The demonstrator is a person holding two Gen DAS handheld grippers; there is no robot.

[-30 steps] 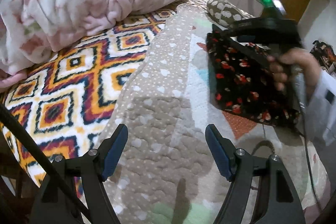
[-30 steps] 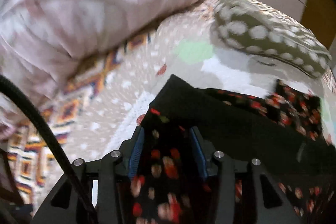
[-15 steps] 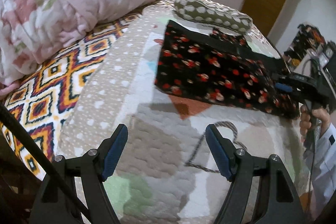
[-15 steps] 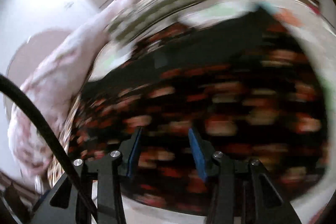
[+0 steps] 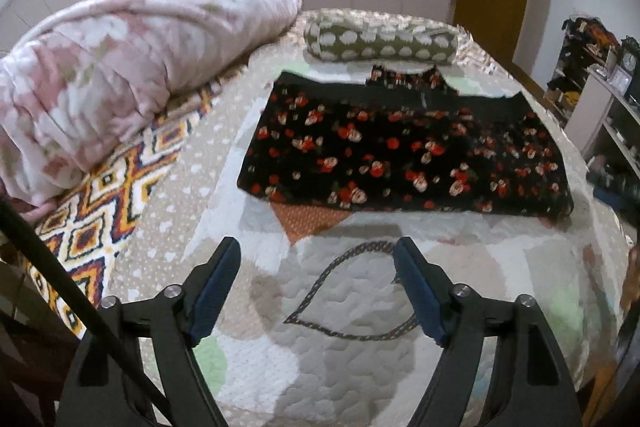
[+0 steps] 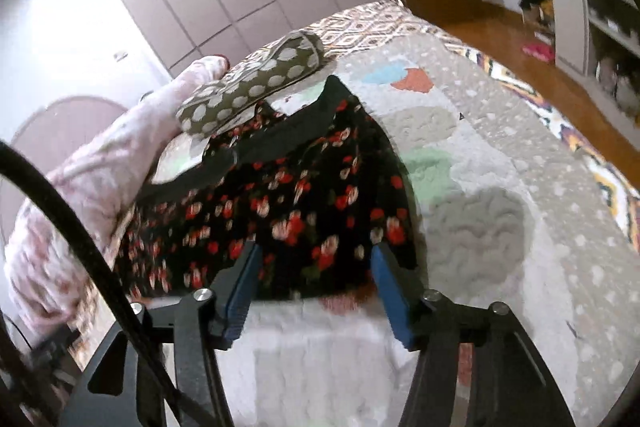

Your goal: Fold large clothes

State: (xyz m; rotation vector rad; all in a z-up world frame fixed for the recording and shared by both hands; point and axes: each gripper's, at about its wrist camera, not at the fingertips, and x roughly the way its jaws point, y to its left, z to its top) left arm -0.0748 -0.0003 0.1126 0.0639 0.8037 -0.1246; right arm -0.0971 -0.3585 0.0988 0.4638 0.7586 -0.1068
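Folded floral garment [image 5: 404, 155] lies flat mid-bed, far edge near polka-dot pillow [image 5: 380, 41]. Bare quilt [image 5: 352, 359] along near edge. Left gripper [image 5: 318, 287] and right gripper [image 6: 314, 285] fingers wide, empty.

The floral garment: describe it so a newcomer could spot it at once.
Start at the bed's pale quilt. Past its middle, just in front of the olive polka-dot bolster, lies the folded floral garment. It alone is black, scattered with red and cream flowers.

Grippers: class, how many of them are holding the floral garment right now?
0. The left gripper hangs open above the quilt, short of the floral garment; the right gripper is open at its near edge.
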